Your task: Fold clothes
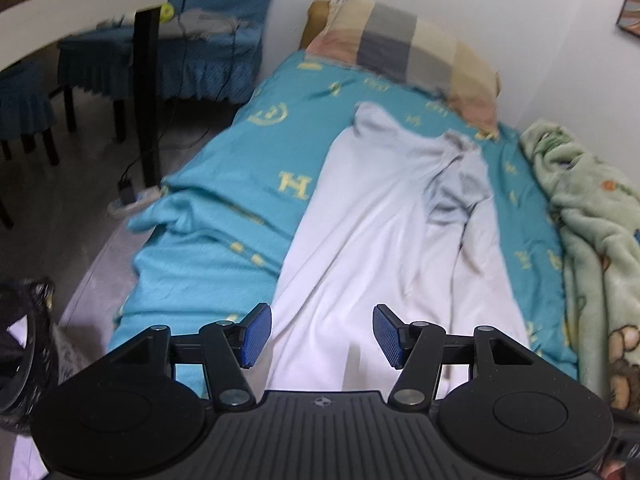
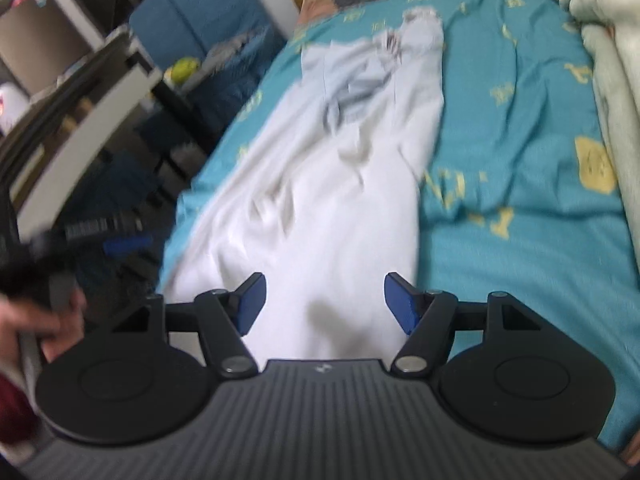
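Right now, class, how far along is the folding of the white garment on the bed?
Done: the white cotton garment lies lengthwise on the teal patterned bedsheet, one side flap folded over near its far end. In hand: nothing; the left gripper and right gripper are open above its near end. Left: the remaining folds.

Bed (image 1: 224, 184): open teal sheet lies on both flanks of the white garment (image 1: 380, 220), which runs down the middle from 12 to 6 o'clock. At 12 o'clock a checked pillow (image 1: 404, 48) against the wall closes the far end. At 3 o'clock a bunched green blanket (image 1: 592, 216) blocks the wall-side edge. At 9 to 10 o'clock, off the bed, a dark post (image 1: 146, 92), a white rail (image 1: 76, 20) and blue-covered chairs (image 1: 160, 64) crowd the floor side.
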### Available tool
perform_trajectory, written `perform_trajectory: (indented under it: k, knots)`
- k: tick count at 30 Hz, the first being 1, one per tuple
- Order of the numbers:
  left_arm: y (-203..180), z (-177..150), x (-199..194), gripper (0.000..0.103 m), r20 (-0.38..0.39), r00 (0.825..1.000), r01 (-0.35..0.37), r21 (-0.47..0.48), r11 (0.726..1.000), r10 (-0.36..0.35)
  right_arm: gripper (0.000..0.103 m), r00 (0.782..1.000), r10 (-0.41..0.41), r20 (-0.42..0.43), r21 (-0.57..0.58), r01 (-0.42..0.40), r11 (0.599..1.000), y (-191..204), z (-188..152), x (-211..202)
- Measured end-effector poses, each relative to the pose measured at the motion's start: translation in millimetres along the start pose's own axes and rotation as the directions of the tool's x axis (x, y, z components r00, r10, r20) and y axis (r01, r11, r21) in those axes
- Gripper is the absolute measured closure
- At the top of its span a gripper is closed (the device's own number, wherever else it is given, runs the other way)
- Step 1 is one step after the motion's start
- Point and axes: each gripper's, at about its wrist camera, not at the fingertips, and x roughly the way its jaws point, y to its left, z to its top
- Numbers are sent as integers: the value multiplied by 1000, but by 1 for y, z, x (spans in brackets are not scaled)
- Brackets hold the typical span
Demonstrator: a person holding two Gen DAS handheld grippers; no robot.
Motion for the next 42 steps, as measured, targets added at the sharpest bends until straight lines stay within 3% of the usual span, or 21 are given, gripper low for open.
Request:
perform_trajectory:
  k: [2, 7, 11, 19, 21, 22, 24, 25, 27, 31, 33, 36, 39, 41, 42]
  knots:
    - [2, 2, 0, 44, -37, 999, -5, 19, 1000, 6, 35, 1000, -17, -26, -5, 17, 1000, -5, -5, 6]
    - [6, 5, 3, 42, -143, 989, -12, 94, 996, 26, 35, 998, 51, -37, 79, -48, 996, -21, -5, 15]
    - [15, 7, 12, 42, -190, 978, -49, 177, 983, 83, 34, 997, 62, -52, 151, -53, 987, -36, -5, 20]
    - [36, -4, 58, 42, -384, 917, 1, 265, 964, 105, 33, 992, 99, -81, 153, -86, 985, -34, -8, 28]
    - [36, -9, 61, 50, -423, 903, 51, 285, 957, 78, 34, 991, 97, -91, 150, -82, 985, -34, -8, 31]
    - [34, -13, 59, 54, -437, 898, 84, 302, 950, 59, 34, 991, 96, -93, 157, -80, 984, -35, -8, 32]
    - [28, -19, 53, 87, -447, 894, 126, 338, 933, 42, 34, 991, 100, -89, 194, -81, 978, -41, -7, 33]
    - [23, -21, 48, 95, -444, 895, 137, 359, 923, 40, 34, 991, 104, -87, 223, -82, 971, -45, -7, 33]
    - [10, -24, 35, 98, -430, 902, 154, 410, 899, 41, 33, 991, 94, -91, 253, -69, 965, -50, -8, 34]
    - [-31, -28, -1, 99, -377, 924, 171, 548, 819, 59, 34, 993, 77, -87, 245, -53, 968, -50, -10, 32]
    - [-56, -32, -18, 99, -362, 932, 200, 587, 784, 34, 34, 994, 72, -83, 239, -51, 970, -49, -10, 30]
    - [-89, -47, -25, 98, -372, 928, 245, 619, 747, 3, 34, 994, 70, -82, 240, -48, 970, -50, -9, 29]
    - [-101, -64, -6, 96, -400, 917, 253, 605, 755, 13, 34, 993, 74, -92, 238, -51, 970, -49, -11, 30]
    - [-95, -71, 10, 93, -444, 896, 269, 557, 786, 8, 34, 990, 87, -107, 235, -60, 970, -49, -13, 31]
    - [-92, -73, 16, 84, -465, 885, 278, 531, 801, 1, 34, 989, 96, -114, 233, -67, 970, -48, -14, 32]
